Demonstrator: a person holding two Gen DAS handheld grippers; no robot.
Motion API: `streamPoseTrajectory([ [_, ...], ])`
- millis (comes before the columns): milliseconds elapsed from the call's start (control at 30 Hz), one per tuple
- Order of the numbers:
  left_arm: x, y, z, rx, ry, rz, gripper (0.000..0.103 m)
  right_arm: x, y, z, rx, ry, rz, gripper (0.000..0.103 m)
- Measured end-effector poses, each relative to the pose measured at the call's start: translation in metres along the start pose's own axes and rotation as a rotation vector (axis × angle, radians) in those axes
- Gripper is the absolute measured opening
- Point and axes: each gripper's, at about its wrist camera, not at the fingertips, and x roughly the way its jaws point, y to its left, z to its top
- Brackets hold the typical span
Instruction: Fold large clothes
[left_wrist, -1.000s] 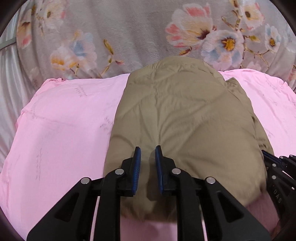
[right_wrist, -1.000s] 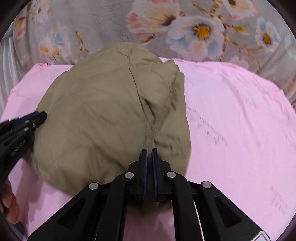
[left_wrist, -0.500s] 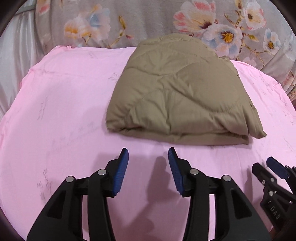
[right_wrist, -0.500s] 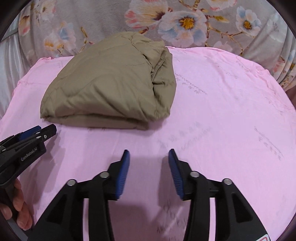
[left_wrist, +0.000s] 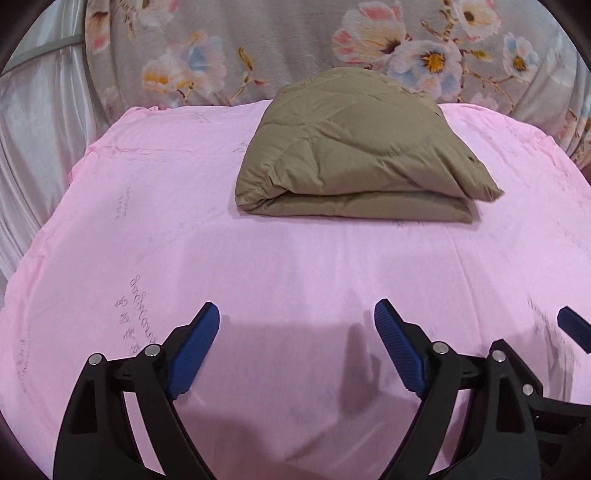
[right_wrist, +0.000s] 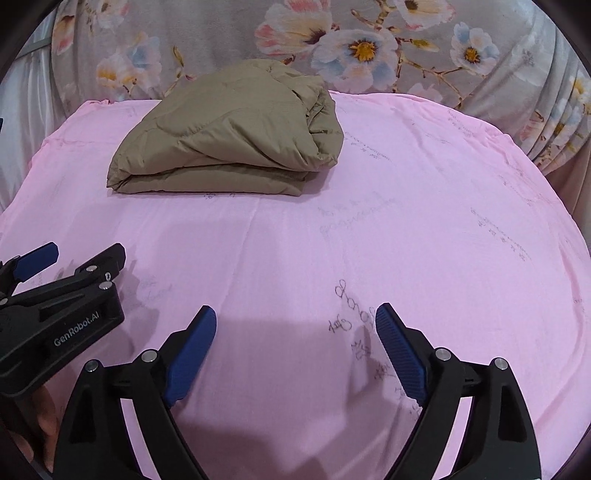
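Observation:
A khaki quilted garment (left_wrist: 354, 147) lies folded into a thick bundle at the far side of the pink sheet (left_wrist: 184, 229); the right wrist view shows the same khaki bundle (right_wrist: 229, 133) at upper left. My left gripper (left_wrist: 297, 314) hovers over bare sheet well short of the bundle, its jaws still opening wide with nothing between them. My right gripper (right_wrist: 295, 317) hangs likewise over the pink sheet (right_wrist: 424, 221), jaws opening, nothing between its blue pads. The left gripper's black body (right_wrist: 66, 306) shows at the left edge of the right wrist view.
A grey floral blanket (left_wrist: 295, 48) rises behind the sheet. Pale curtain fabric (left_wrist: 40, 122) hangs at the far left. A hand (right_wrist: 44, 421) grips the left tool at the lower left. The right gripper's blue fingertip (left_wrist: 574, 326) pokes in at the right edge of the left wrist view.
Both grippers let go of the khaki bundle, opened wide and drew back toward the near side of the sheet. The bundle now lies alone, folded.

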Motion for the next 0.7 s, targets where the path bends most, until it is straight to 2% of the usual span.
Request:
streamPoseTrajectory([
  [367, -0.020, 0.002, -0.024, -0.014, 0.013, 0.024, 0.088, -0.015, -0.002, -0.017, 0.019, -0.006, 0.007, 0.086],
  [700, -0.018, 0.000, -0.027, -0.007, 0.027, 0.064, 0.090, -0.014, -0.001, -0.019, 0.017, 0.003, 0.007, 0.086],
])
